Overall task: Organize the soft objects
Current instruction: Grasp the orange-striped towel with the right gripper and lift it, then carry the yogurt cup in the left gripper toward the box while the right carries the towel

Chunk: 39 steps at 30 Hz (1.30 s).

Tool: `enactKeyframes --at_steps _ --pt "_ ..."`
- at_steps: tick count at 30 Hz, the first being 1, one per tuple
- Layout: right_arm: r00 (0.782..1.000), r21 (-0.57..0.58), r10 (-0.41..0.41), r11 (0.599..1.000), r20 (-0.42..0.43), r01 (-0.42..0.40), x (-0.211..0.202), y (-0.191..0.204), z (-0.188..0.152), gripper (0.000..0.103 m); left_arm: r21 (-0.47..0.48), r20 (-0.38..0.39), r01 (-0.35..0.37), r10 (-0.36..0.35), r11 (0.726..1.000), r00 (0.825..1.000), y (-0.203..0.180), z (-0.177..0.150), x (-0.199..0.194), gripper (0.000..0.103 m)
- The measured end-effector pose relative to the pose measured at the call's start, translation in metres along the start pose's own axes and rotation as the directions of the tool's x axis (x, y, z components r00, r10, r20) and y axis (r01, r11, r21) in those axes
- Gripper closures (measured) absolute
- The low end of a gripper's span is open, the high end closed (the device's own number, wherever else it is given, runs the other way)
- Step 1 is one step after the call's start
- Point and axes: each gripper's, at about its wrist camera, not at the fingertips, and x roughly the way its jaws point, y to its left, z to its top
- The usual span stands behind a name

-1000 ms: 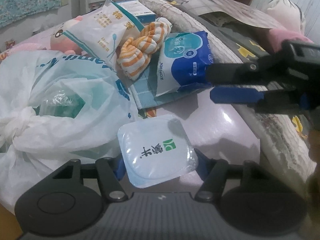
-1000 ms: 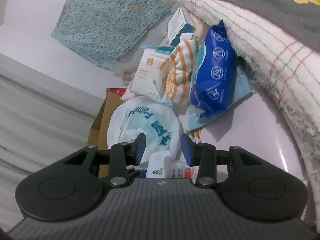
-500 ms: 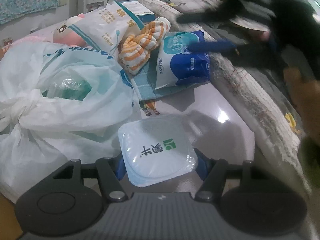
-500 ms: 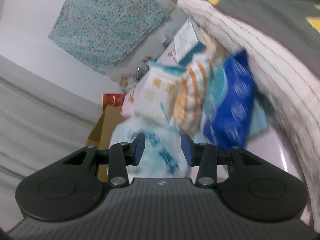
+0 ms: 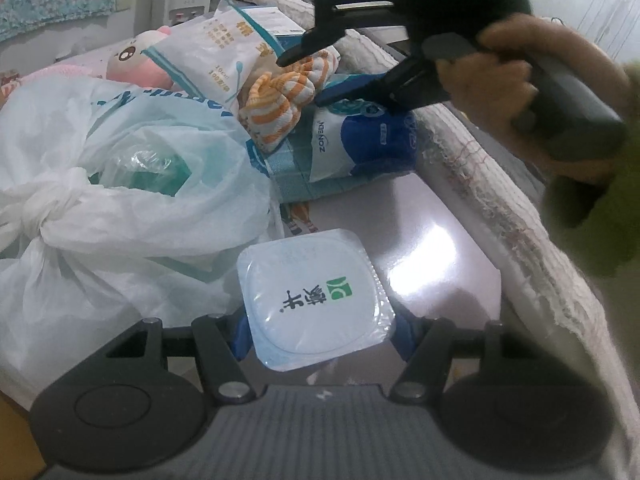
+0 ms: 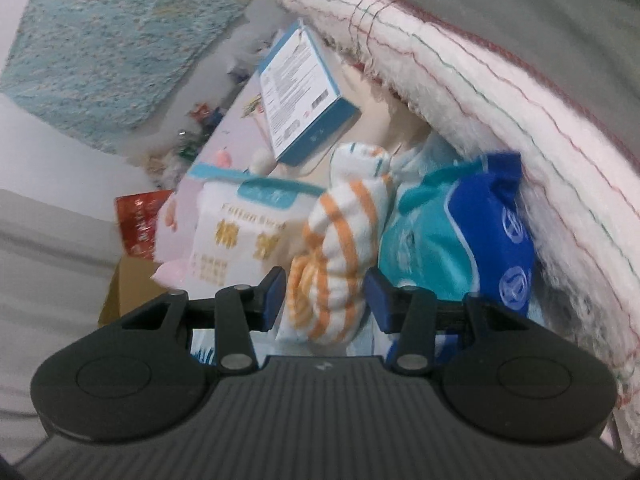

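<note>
A white square yogurt cup (image 5: 316, 300) with a foil lid sits between the fingers of my left gripper (image 5: 322, 334), which is shut on it above the pale tabletop. An orange-and-white striped sock (image 5: 280, 108) lies on the pile between a white cotton-swab bag (image 5: 224, 52) and a blue wipes pack (image 5: 368, 140). My right gripper (image 5: 304, 80), held by a hand (image 5: 520, 60), hovers over the sock. In the right wrist view the sock (image 6: 340, 248) lies between the fingers of the right gripper (image 6: 326, 300). The jaws are opening and the pads do not press on it.
A knotted white plastic bag (image 5: 120, 184) fills the left side. A pink plush toy (image 5: 136, 60) lies behind it. A folded white blanket (image 5: 500, 200) runs along the right. A blue box (image 6: 304, 92) leans at the back. A teal cloth (image 5: 292, 176) lies under the wipes pack (image 6: 480, 240).
The right gripper has swung from the right side over to the pile, and the striped sock now lies between its jaws. The left gripper has kept still with the cup.
</note>
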Motion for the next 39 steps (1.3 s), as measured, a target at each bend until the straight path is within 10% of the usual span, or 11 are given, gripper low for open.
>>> enactKeyframes --at_steps 12,23,39 --pt "0.991 -0.093 -0.124 0.987 0.057 0.129 0.024 0.02 0.001 0.069 -0.018 0.011 0.012 -0.012 1.0 1.0 0.002 -0.002 -0.003 0.037" --pt "0.977 -0.128 0.175 0.979 0.122 -0.159 -0.072 -0.008 -0.015 0.07 -0.014 0.0 -0.006 0.006 1.0 1.0 -0.001 -0.002 -0.002 0.036" --pt "0.991 -0.27 0.092 0.956 -0.092 -0.114 -0.102 -0.079 -0.126 0.069 -0.031 -0.048 -0.018 0.016 0.999 0.999 -0.004 0.0 -0.007 0.025"
